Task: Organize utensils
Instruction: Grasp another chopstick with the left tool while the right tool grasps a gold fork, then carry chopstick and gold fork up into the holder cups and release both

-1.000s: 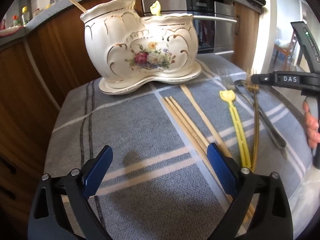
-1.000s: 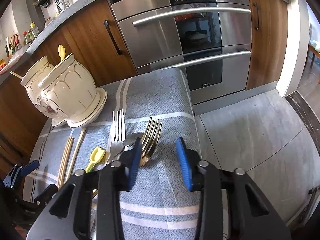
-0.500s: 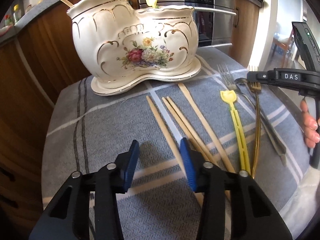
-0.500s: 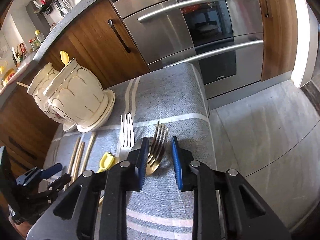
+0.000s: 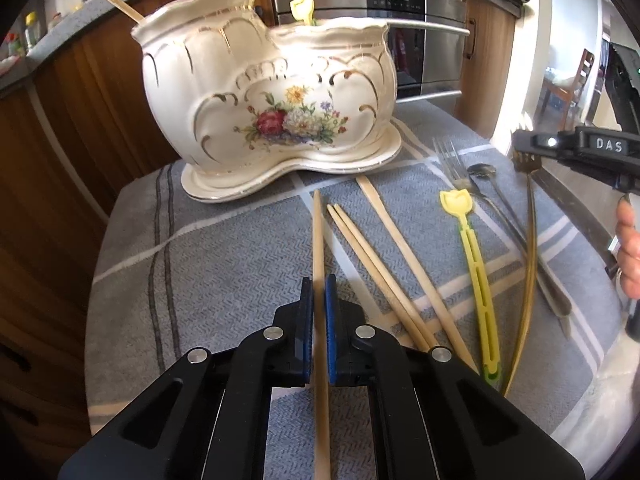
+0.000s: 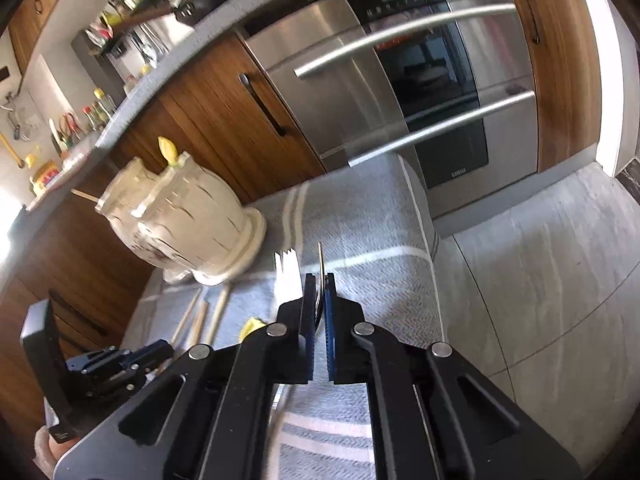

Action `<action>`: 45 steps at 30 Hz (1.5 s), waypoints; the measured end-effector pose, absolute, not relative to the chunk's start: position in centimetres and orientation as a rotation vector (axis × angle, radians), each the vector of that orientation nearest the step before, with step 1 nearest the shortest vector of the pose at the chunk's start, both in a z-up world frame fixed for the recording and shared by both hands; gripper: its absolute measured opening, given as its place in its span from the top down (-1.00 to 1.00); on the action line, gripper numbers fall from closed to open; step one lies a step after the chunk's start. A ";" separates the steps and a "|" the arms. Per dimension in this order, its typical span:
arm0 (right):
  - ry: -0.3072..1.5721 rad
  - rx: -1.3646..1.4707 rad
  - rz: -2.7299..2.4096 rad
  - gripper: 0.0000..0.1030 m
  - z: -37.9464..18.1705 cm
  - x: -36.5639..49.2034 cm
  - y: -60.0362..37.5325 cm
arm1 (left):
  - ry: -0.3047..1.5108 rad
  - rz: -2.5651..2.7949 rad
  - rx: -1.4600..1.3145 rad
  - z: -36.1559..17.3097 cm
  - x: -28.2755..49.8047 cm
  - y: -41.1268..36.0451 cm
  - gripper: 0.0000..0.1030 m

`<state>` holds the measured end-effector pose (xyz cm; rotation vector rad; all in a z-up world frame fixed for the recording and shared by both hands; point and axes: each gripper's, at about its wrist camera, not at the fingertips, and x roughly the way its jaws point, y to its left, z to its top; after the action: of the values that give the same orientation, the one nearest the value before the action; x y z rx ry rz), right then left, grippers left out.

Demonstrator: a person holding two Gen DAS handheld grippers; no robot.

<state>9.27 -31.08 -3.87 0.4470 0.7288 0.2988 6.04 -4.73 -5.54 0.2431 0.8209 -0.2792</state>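
- Left wrist view: the left gripper (image 5: 319, 292) is clamped on a single wooden chopstick (image 5: 318, 236), its blue pads pressed against both sides of the stick, which runs forward between them toward the ceramic holder (image 5: 272, 96).
- The holder — cream, gilt-edged, with a painted flower bouquet — stands on its own base near the far edge of the grey striped cloth (image 5: 200, 280) that covers the bench; a yellow tulip-topped stick (image 5: 302, 6) rises from its right compartment and a wooden stick (image 5: 114, 0) leans out of the left one.
- Just right of the held chopstick lie three more chopsticks (image 5: 380, 264), two of them touching as a pair, the third slightly apart.
- Further right lies a yellow plastic pick (image 5: 476, 268), then a silver fork (image 5: 452, 160) and a spoon (image 5: 482, 170) side by side.
- Near the right edge of the cloth the right gripper (image 5: 528, 148) grips the head of a gold fork (image 5: 530, 248), whose long handle slopes back toward the near edge; a hand (image 5: 628, 248) shows at the frame's edge.
- Right wrist view: the right gripper (image 6: 320, 284) is closed on the gold fork (image 6: 320, 264) — the thin metal stands edge-on between the pads.
- The silver fork (image 6: 286, 276) lies just left of it on the cloth (image 6: 372, 240); the holder (image 6: 180, 220) stands toward the far left corner.
- The left gripper (image 6: 156, 354) sits low at the left, over the chopsticks (image 6: 200, 316).
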 end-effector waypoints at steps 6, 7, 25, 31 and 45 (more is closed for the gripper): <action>0.600 0.434 0.290 0.96 -1.2 7.5 -30.9 | 0.755 -0.285 0.223 -4.1 5.3 -3.9 0.88; 0.573 0.418 0.280 0.96 -0.6 7.0 -30.7 | 0.739 -0.291 0.213 -3.8 5.0 -3.6 0.88; 0.257 0.174 0.184 0.95 9.4 4.4 -25.6 | 0.368 -0.321 0.079 3.3 2.6 0.3 0.88; 0.179 0.188 0.168 0.95 12.5 6.0 -24.6 | 0.249 -0.315 0.024 7.3 4.7 1.5 0.88; 0.044 0.264 0.114 0.95 15.3 10.2 -26.5 | 0.155 -0.292 -0.027 11.8 14.3 -0.2 0.88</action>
<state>10.19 -26.52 15.26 0.2640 0.0444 0.1140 14.28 -0.19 11.80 -0.0266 0.1554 -0.2924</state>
